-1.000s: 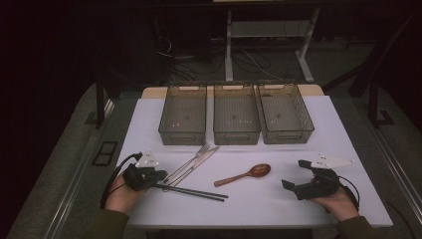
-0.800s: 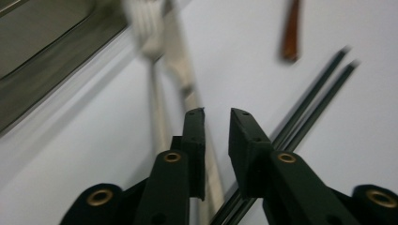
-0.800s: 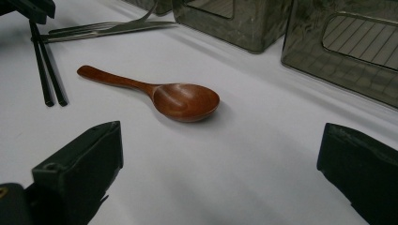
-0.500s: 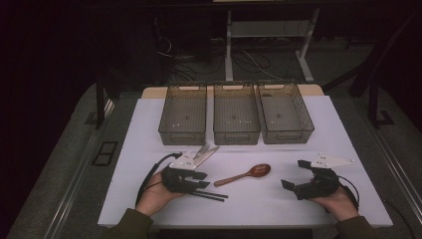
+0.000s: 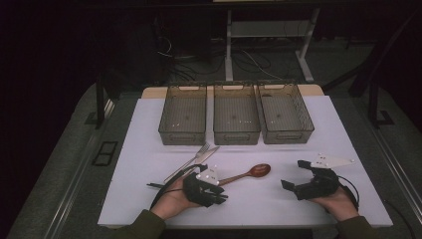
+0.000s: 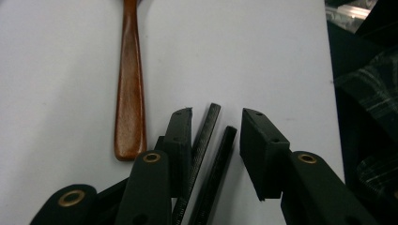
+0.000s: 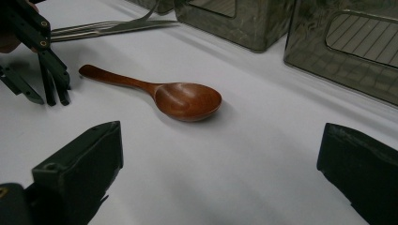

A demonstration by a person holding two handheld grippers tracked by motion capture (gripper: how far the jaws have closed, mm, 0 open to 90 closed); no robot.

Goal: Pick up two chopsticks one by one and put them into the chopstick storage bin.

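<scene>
Two black chopsticks [image 6: 206,140] lie side by side on the white table, next to the handle of a brown wooden spoon [image 6: 129,93]. My left gripper [image 6: 217,115] stands open with one jaw on each side of the chopsticks' ends; a gap shows beside the right jaw. From above, the left gripper [image 5: 219,196] sits near the front edge, just left of the spoon [image 5: 251,173]. The chopsticks' [image 5: 154,186] other ends stick out to its left. My right gripper [image 5: 293,175] rests open at the front right with nothing between its jaws, facing the spoon [image 7: 187,99].
A fork and knife [image 5: 191,159] lie slanted behind the left gripper. Three clear bins stand in a row at the back: left [image 5: 183,134], middle [image 5: 236,135], right [image 5: 286,135]. White table [image 5: 348,144] spreads between the grippers and to the right.
My left gripper has moved right along the table's front, from the left edge to the chopsticks' ends beside the spoon handle. The right gripper has stayed put.
</scene>
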